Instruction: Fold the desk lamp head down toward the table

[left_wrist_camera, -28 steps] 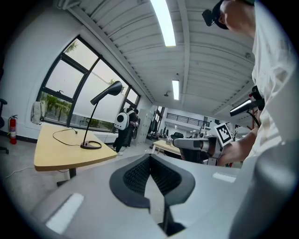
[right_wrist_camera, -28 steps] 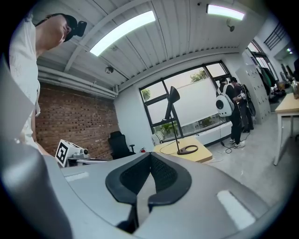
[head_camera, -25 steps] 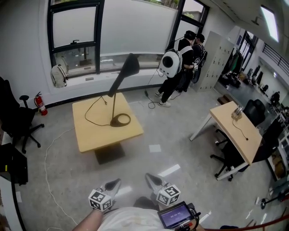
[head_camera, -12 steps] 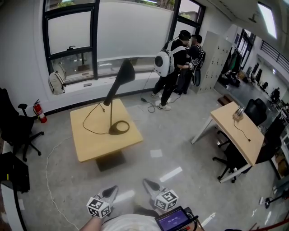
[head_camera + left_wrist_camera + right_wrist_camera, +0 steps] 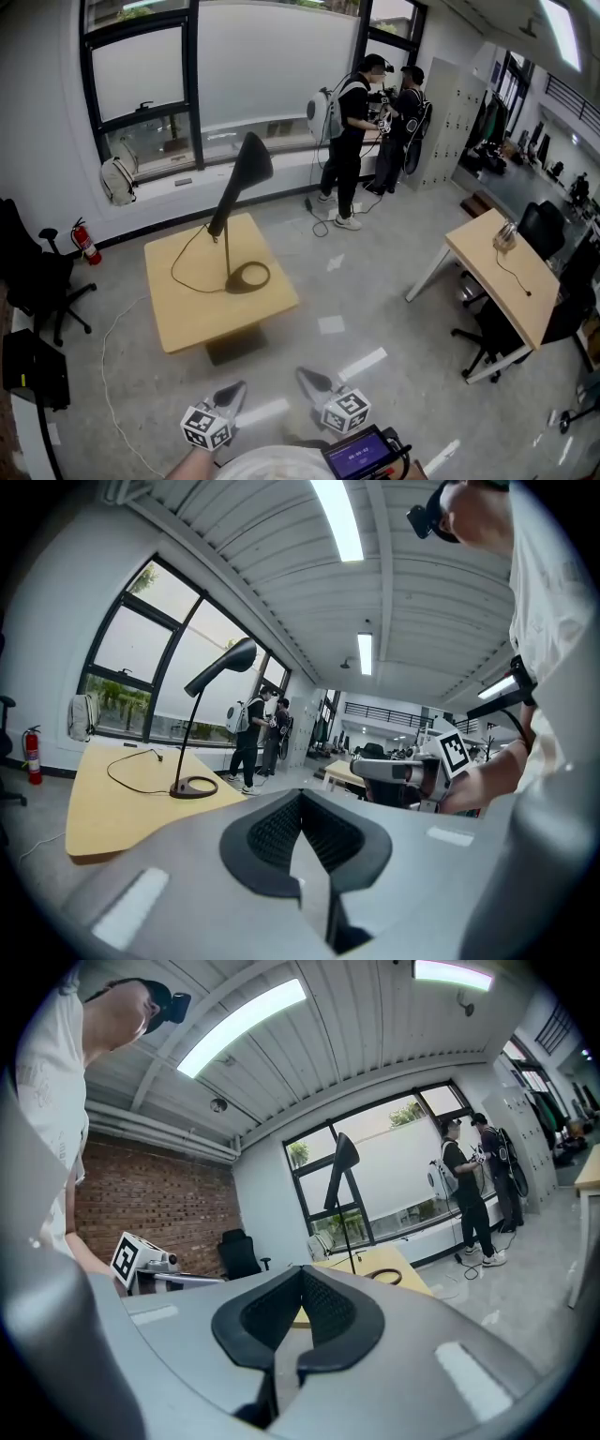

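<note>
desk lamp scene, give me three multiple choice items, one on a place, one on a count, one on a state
1. Where does the lamp base stand?
A) on the floor
B) on the square wooden table
C) on the window sill

2. How many people stand at the back of the room?
A) two
B) one
C) four

3. How is the lamp head set?
A) folded down onto the table
B) lying detached
C) raised high above the table

Answers:
1 B, the ring-shaped base sits on the table.
2 A, two figures stand together there.
3 C, the head is well clear of the table.
</note>
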